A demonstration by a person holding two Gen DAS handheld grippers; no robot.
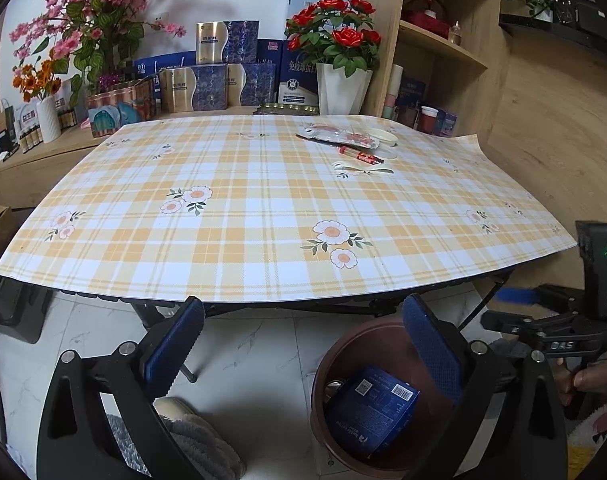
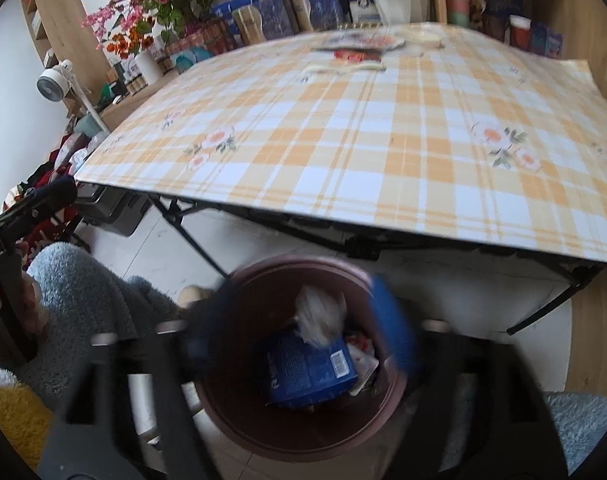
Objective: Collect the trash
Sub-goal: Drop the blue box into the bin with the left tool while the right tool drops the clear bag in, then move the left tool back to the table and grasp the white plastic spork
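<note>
A brown round bin (image 1: 323, 380) stands on the floor below the table's front edge; it also shows in the right wrist view (image 2: 303, 436). Inside lie a blue box (image 2: 307, 372) and a white crumpled tissue (image 2: 319, 312), which looks in mid-fall. My right gripper (image 2: 299, 328) is open over the bin, blurred. My left gripper (image 1: 303, 344) is open and empty beside the bin. On the far side of the table lie a foil wrapper (image 1: 339, 136), a red tube (image 1: 361, 155) and a white peel strip (image 1: 361, 168).
The table (image 1: 223, 216) has a yellow plaid cloth. Behind it stand boxes (image 1: 211, 88), flower vases (image 1: 343, 88) and a wooden shelf (image 1: 439, 48). A grey slipper (image 1: 199, 436) rests on the tiled floor. The right gripper's body (image 1: 563, 320) is at the right.
</note>
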